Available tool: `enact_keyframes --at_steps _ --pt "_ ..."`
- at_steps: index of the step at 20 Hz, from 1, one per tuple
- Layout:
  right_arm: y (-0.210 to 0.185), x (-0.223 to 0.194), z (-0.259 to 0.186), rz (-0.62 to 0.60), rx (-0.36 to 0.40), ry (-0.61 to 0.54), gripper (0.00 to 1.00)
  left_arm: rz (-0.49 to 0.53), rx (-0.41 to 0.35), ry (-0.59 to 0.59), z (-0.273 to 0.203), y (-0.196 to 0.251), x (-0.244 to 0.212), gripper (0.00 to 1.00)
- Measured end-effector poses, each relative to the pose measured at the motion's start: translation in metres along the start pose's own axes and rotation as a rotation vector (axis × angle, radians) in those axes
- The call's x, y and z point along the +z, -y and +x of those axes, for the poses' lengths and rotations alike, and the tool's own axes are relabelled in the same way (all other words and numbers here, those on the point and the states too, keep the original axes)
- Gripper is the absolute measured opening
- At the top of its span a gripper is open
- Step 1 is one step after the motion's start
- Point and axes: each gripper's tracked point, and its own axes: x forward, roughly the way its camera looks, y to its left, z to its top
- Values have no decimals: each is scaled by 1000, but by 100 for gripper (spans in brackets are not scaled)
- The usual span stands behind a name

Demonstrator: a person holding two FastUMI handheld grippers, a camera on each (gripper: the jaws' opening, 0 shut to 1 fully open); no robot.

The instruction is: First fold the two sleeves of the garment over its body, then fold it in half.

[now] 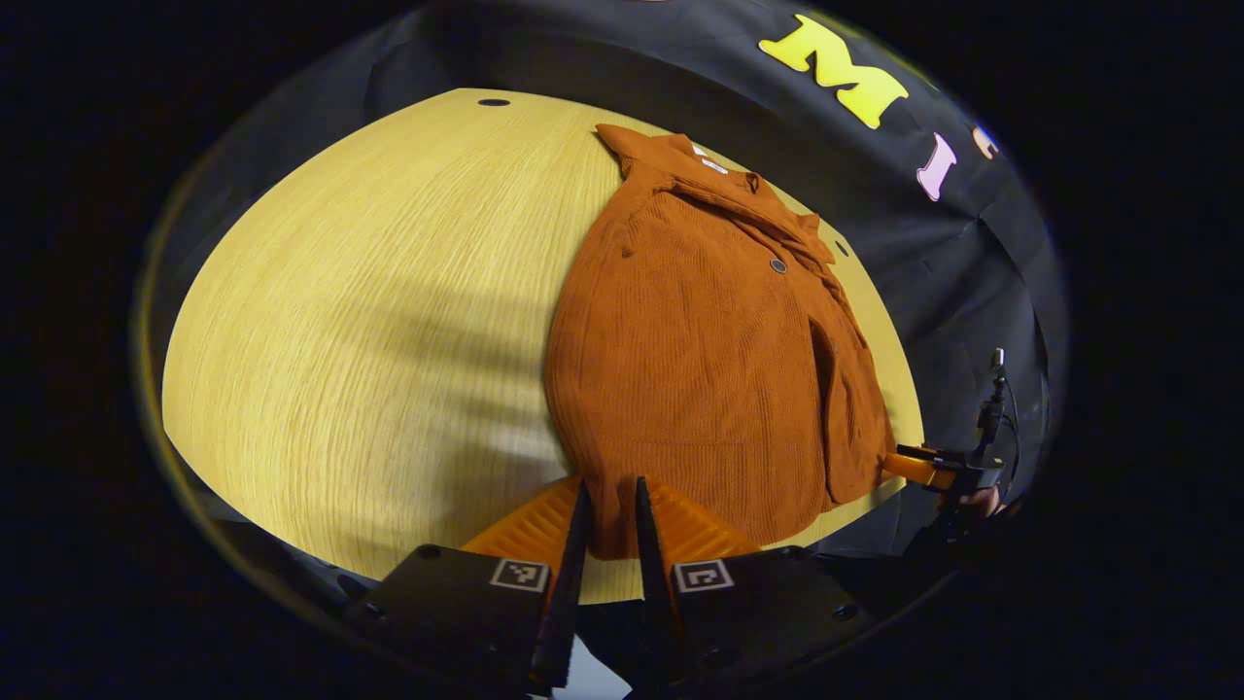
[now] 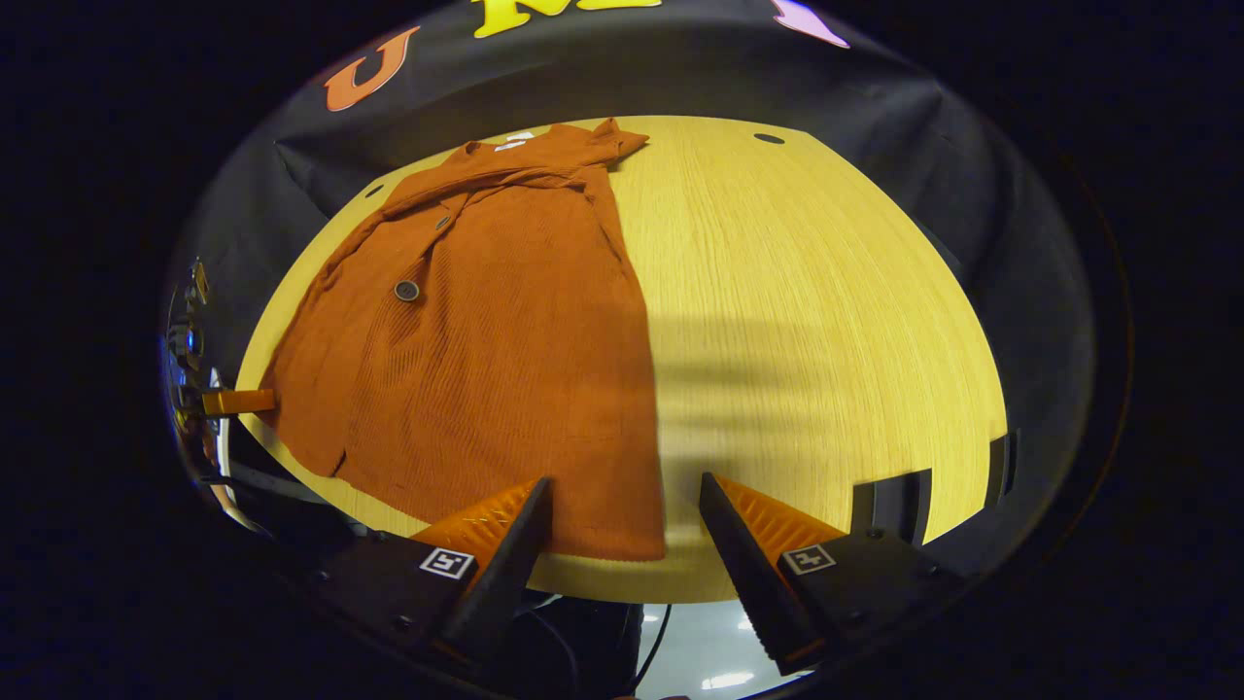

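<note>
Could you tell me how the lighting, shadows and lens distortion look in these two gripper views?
In the left gripper view, the fisheye bows the wooden table into a dome, soft banded shadows cross it beside the rust garment, and the left gripper stays sharp. In the right gripper view, similar shadow bands fall right of the garment, and glare shows on the floor below the right gripper.

Rust corduroy garment (image 2: pixel 505 360) lies flat on table (sleeves folded in).

place: recording booth | evidence: black cloth wall (image 1: pixel 603 58) behind a bare wooden table (image 1: pixel 369 331)
</note>
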Motion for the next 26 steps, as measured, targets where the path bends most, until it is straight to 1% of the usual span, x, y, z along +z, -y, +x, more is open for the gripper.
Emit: enact_keyframes --at_steps 1,2,3,4,5,6,7,8,9,11,12,16,18,22,23,24,26 --pt "-5 -1 1 -25 -9 -7 94 20 19 -3 1 0 0 24" --pt "-10 -1 2 -51 -17 -8 86 44 28 -7 1 1 0 21" --pt "-16 -1 3 -61 -4 -10 75 70 40 -11 1 1 0 16" --pt "-18 -1 3 -52 -5 -12 67 84 49 -14 3 1 0 14" --pt "-17 -1 2 -44 0 -15 48 87 57 -13 3 0 -1 11" --pt "-16 1 2 -27 7 -18 48 78 60 -13 3 0 0 10" --pt "-14 2 2 14 20 -26 46 65 61 -10 3 0 0 7" --pt "-14 0 10 77 40 -30 27 52 58 -12 3 1 0 6" --pt "-14 3 3 117 57 -41 9 44 51 -19 2 3 -2 4" --pt "-13 4 3 183 84 -60 9 40 53 -20 0 2 -4 3" --pt "-16 2 2 215 109 -73 1 41 66 -16 -2 0 -4 3" --pt "-22 9 -24 287 201 -65 1 32 47 -1 -25 10 -4 3" --pt "-20 18 -38 320 239 -56 1 27 20 -6 -41 18 -11 3" --pt "-20 49 -61 389 304 -49 1 40 -39 -25 -71 32 -26 3" --pt "-21 66 -72 416 324 -31 1 48 -57 -21 -78 36 -26 3" --pt "-22 76 -83 432 336 -10 1 73 -80 -2 -89 42 -17 3" --pt "-24 102 -111 453 367 51 0 150 -104 42 -104 55 5 3"
